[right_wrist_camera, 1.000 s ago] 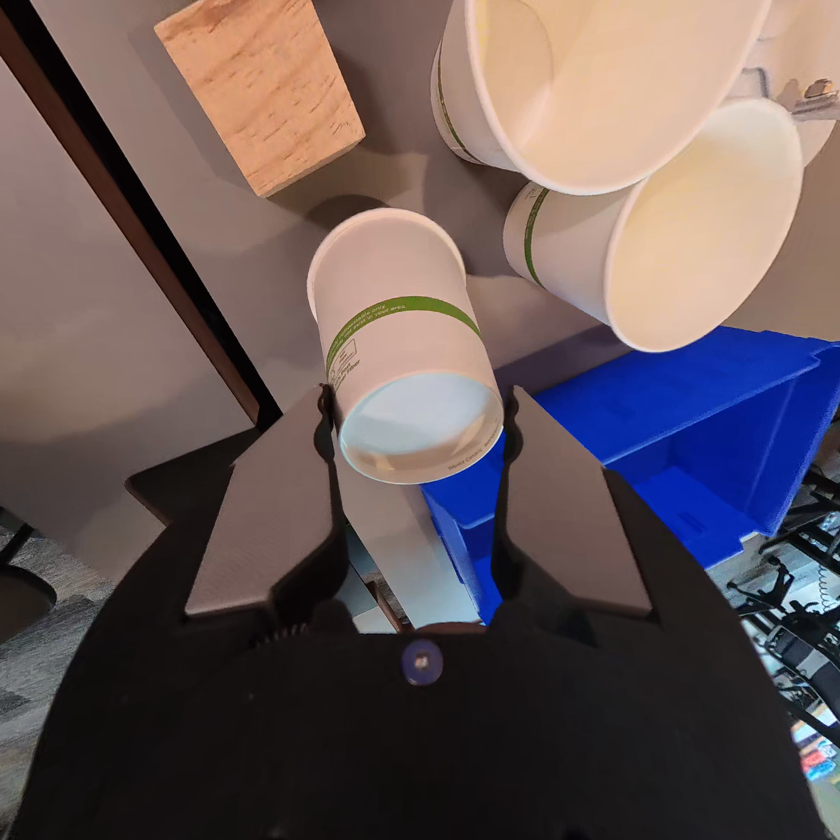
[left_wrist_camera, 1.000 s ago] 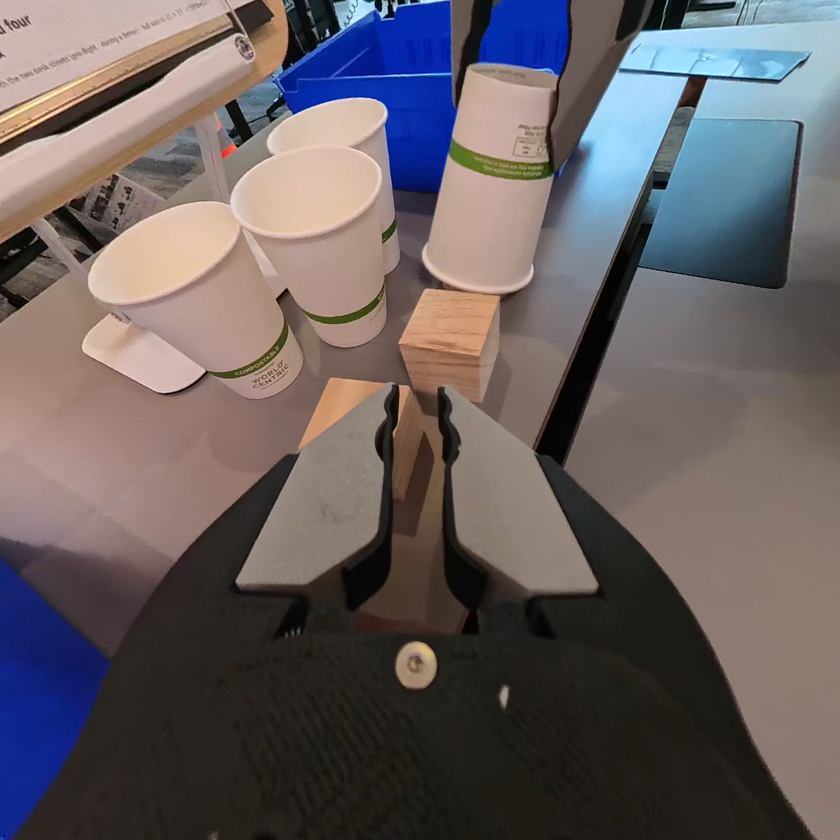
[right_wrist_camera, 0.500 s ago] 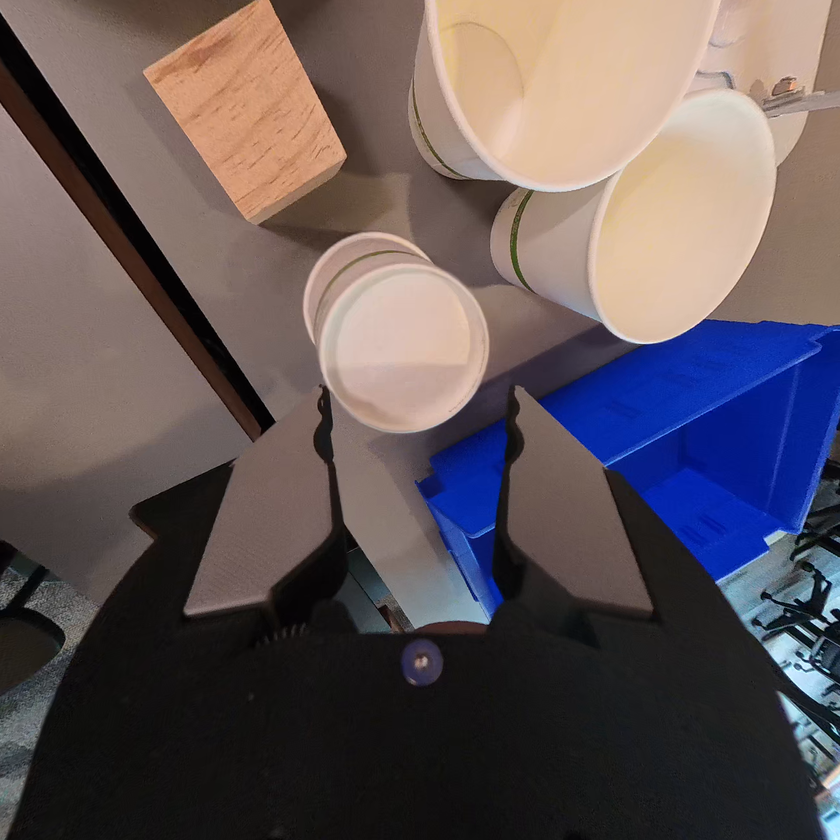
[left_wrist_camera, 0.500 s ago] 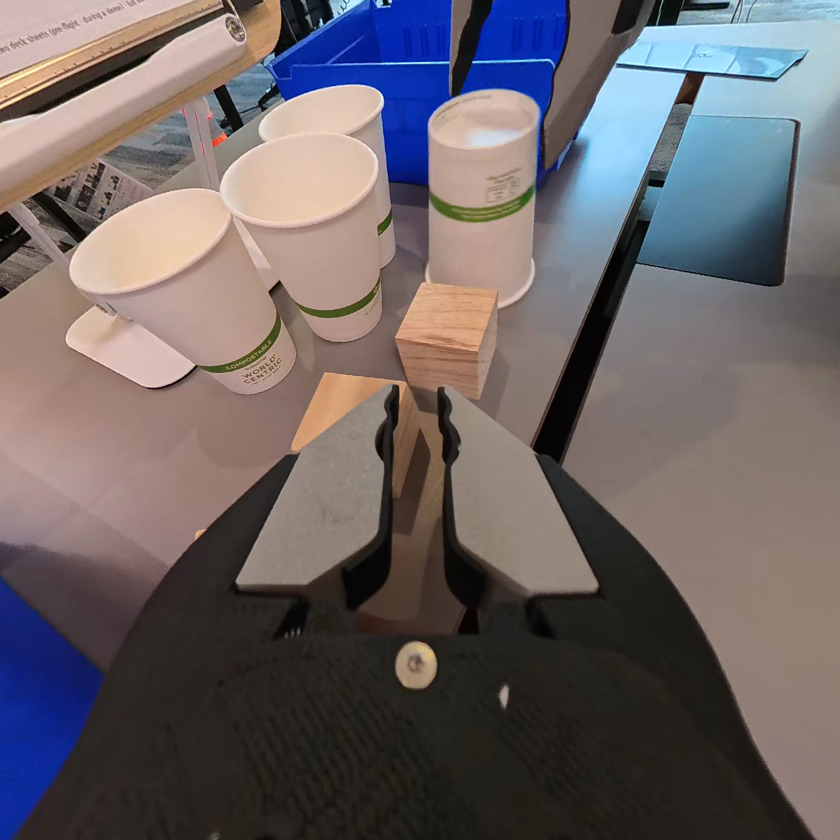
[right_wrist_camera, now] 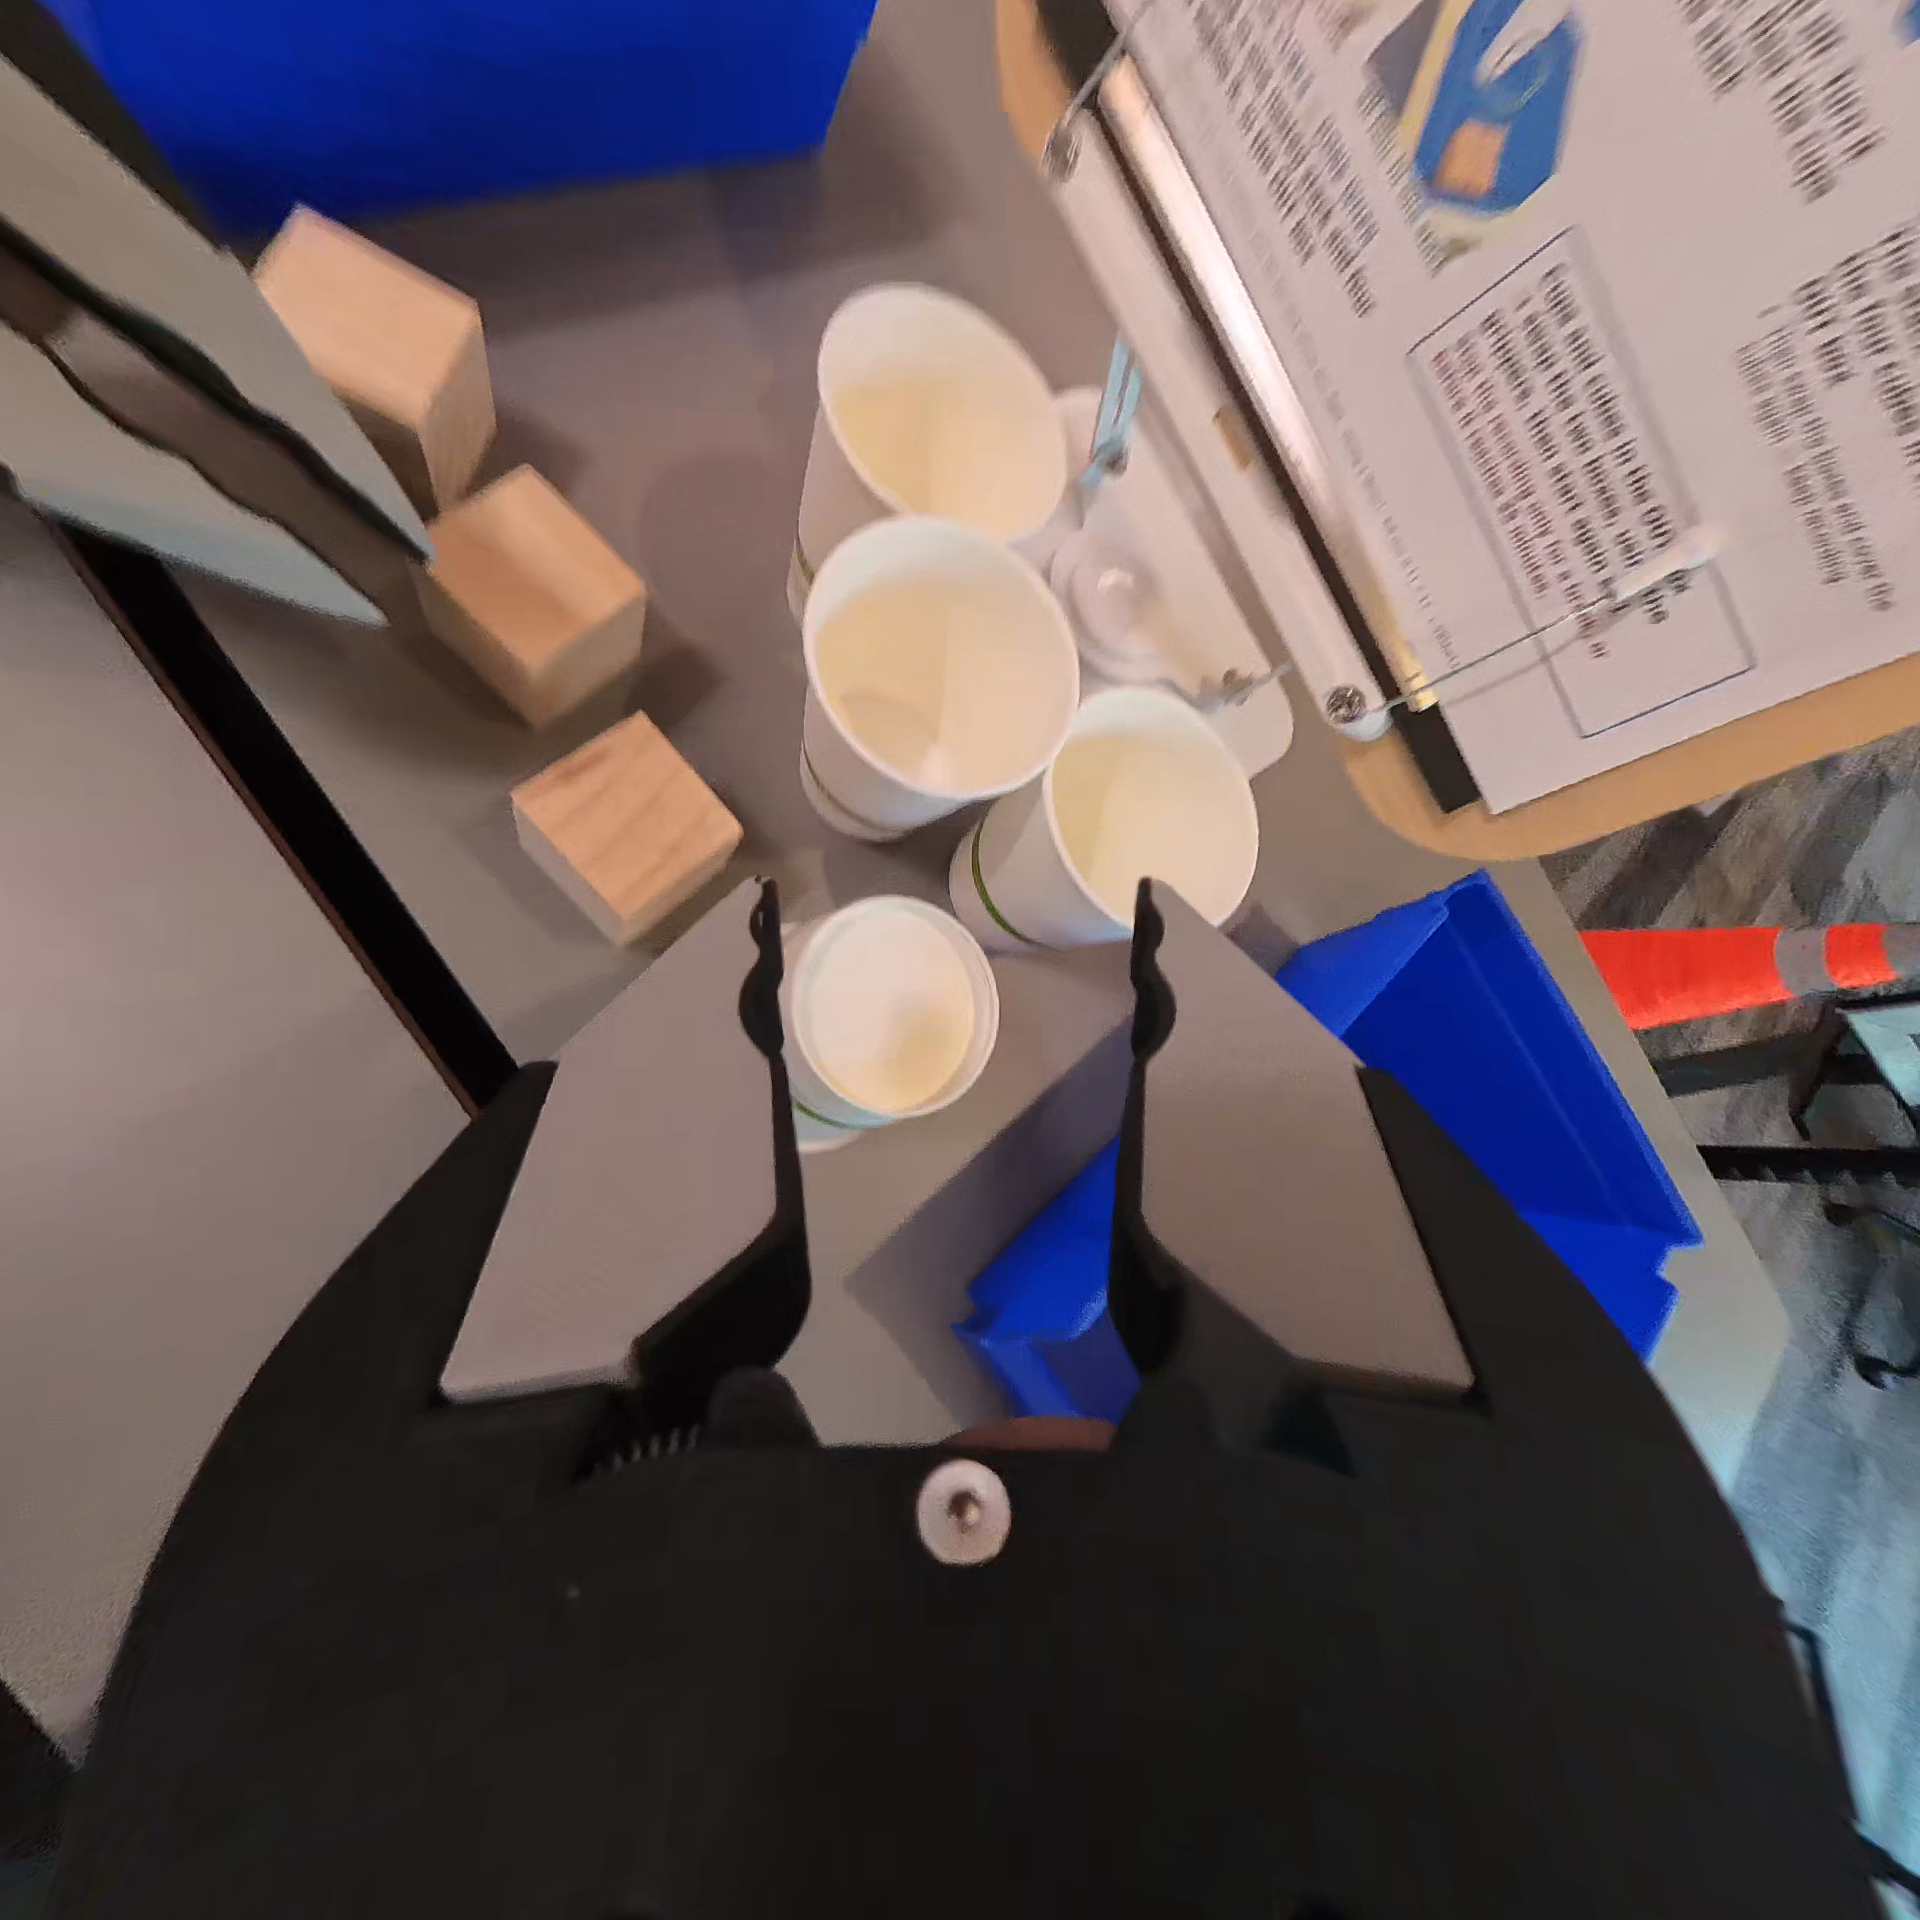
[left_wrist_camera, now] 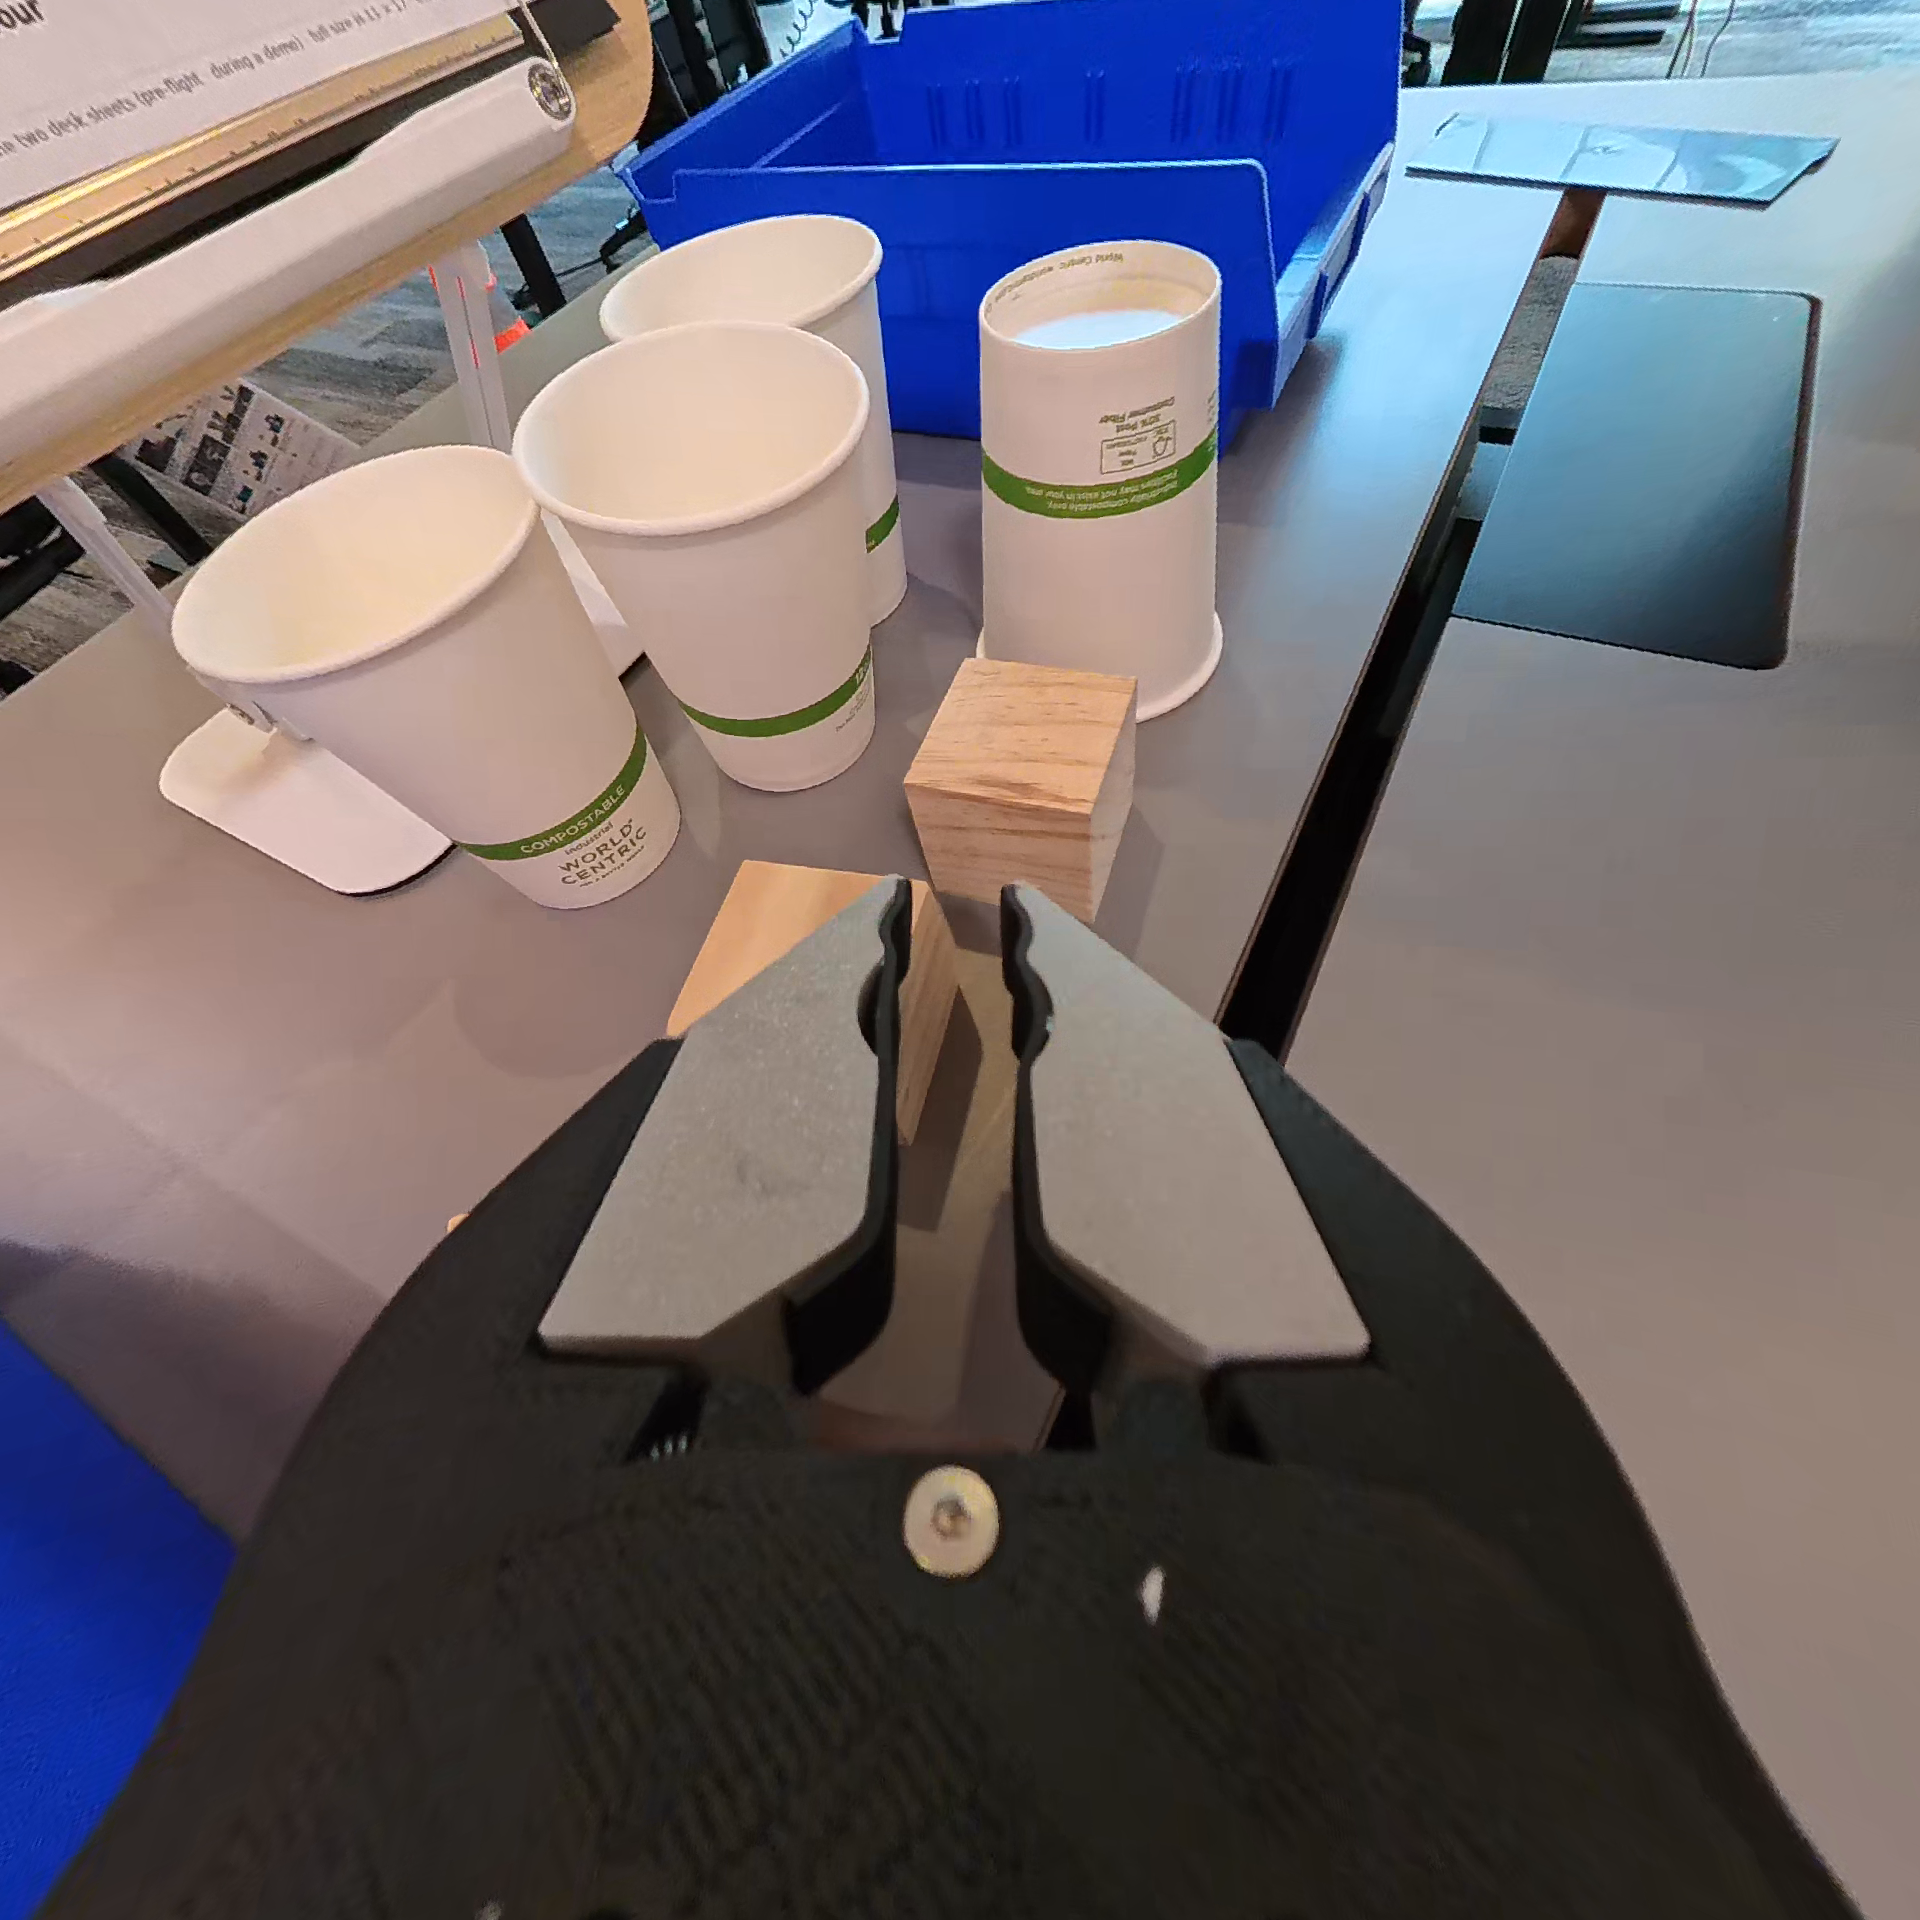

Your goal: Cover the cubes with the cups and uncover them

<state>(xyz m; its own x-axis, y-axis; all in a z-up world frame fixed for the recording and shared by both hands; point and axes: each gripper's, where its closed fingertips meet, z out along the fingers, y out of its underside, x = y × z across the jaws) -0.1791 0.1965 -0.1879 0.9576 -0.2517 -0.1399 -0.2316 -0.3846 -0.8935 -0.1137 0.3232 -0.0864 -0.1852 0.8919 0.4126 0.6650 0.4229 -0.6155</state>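
Note:
An upside-down white paper cup with a green band [left_wrist_camera: 1101, 499] stands on the grey table; what is under it is hidden. It shows from above in the right wrist view [right_wrist_camera: 888, 1013]. My right gripper [right_wrist_camera: 953, 904] is open and empty, high above this cup. Three upright cups [left_wrist_camera: 707, 540] stand to the cup's left. A wooden cube [left_wrist_camera: 1018, 790] sits bare in front of the upside-down cup, and a second cube [left_wrist_camera: 800, 925] is partly behind my left gripper [left_wrist_camera: 954, 914]. The left gripper is nearly shut and empty. The right wrist view shows three bare cubes [right_wrist_camera: 623, 821].
A blue bin [left_wrist_camera: 1039, 156] stands behind the cups. A clipboard on a white stand [left_wrist_camera: 260, 104] overhangs the left side; its base [left_wrist_camera: 291, 800] sits by the cups. A dark seam [left_wrist_camera: 1351, 727] separates the neighbouring table on the right. My left gripper shows at the upper left of the right wrist view [right_wrist_camera: 208, 416]. Measured from the fingertips, the wooden cube [left_wrist_camera: 1018, 790] is 6 cm or so from the left gripper and 15 cm from the right. The right camera catches it too, in the right wrist view [right_wrist_camera: 575, 768].
My right gripper has let go of the upside-down cup and lifted well away from it. The cup stays standing on the table. My left gripper has barely moved.

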